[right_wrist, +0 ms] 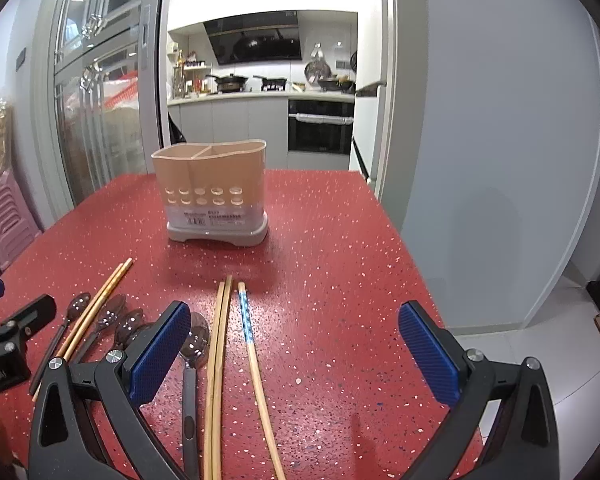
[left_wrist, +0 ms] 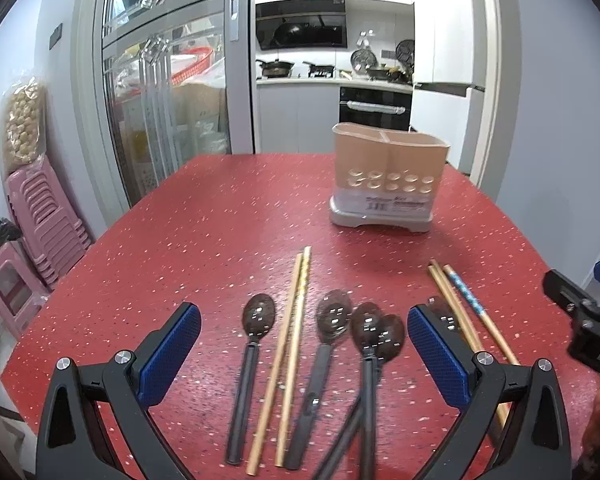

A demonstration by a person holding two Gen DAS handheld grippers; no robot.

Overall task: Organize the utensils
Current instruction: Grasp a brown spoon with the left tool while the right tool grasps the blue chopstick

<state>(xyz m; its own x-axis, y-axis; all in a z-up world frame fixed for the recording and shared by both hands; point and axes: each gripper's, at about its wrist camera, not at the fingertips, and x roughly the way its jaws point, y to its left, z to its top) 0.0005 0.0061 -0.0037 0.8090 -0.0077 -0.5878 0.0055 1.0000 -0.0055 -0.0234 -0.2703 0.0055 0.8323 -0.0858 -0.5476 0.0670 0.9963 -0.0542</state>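
Observation:
Several dark spoons (left_wrist: 256,320) lie on the red table (left_wrist: 204,216) with a pair of wooden chopsticks (left_wrist: 290,344) among them. More chopsticks (left_wrist: 456,312) lie to the right; the right wrist view shows them as a wooden pair (right_wrist: 218,356) and a blue-patterned one (right_wrist: 250,344), with a spoon (right_wrist: 192,348) beside. A beige two-compartment utensil holder (left_wrist: 388,176) stands empty farther back, also in the right wrist view (right_wrist: 212,192). My left gripper (left_wrist: 304,340) is open above the spoons. My right gripper (right_wrist: 294,344) is open above the chopsticks.
Pink plastic stools (left_wrist: 40,220) stack to the left of the table. A glass cabinet (left_wrist: 164,92) stands behind the table, with a kitchen doorway beyond. The table's right edge (right_wrist: 412,256) drops to a tiled floor by a grey wall.

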